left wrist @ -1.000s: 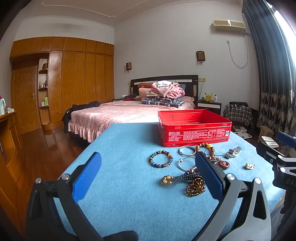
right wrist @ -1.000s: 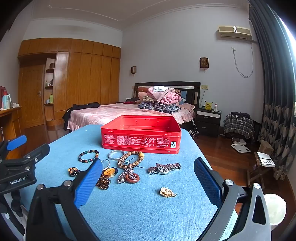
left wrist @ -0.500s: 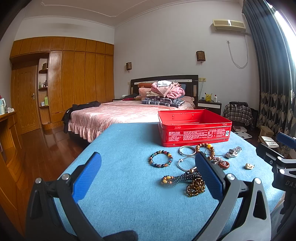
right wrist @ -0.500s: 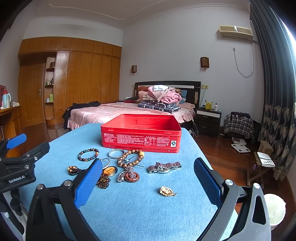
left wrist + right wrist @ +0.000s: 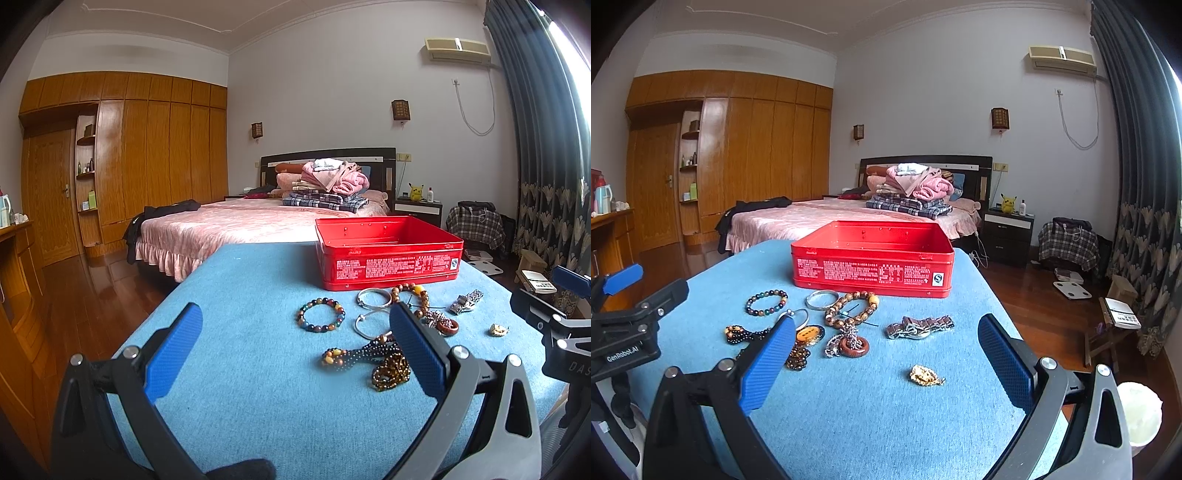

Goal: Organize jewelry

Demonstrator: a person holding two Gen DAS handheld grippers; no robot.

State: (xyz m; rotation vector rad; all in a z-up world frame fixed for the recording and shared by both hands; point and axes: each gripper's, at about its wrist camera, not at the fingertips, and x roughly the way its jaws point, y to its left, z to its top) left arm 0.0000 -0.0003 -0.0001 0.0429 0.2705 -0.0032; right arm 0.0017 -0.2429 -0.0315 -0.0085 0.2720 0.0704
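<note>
An open red tin box point(image 5: 388, 253) point(image 5: 873, 260) stands at the far side of a blue-covered table point(image 5: 240, 369) point(image 5: 879, 413). Jewelry lies in front of it: a multicoloured bead bracelet point(image 5: 320, 315) point(image 5: 766, 302), a silver bangle point(image 5: 374, 297) point(image 5: 822, 298), a wooden bead bracelet point(image 5: 852, 314), a metal watch band point(image 5: 466, 301) point(image 5: 919, 327), a red ring pendant on a chain point(image 5: 852, 345), a gold piece point(image 5: 498, 329) point(image 5: 926, 375) and dark bead strands point(image 5: 384, 360). My left gripper point(image 5: 295, 347) and right gripper point(image 5: 886, 350) are both open, empty, above the table's near side.
A pink bed point(image 5: 236, 225) with folded clothes stands behind the table. A wooden wardrobe point(image 5: 147, 158) fills the left wall. A nightstand point(image 5: 1008, 232), a bag, a scale and a small stool point(image 5: 1115, 321) are on the floor at the right.
The right wrist view has shifted slightly closer to the jewelry. The left gripper has barely moved. Both stay open.
</note>
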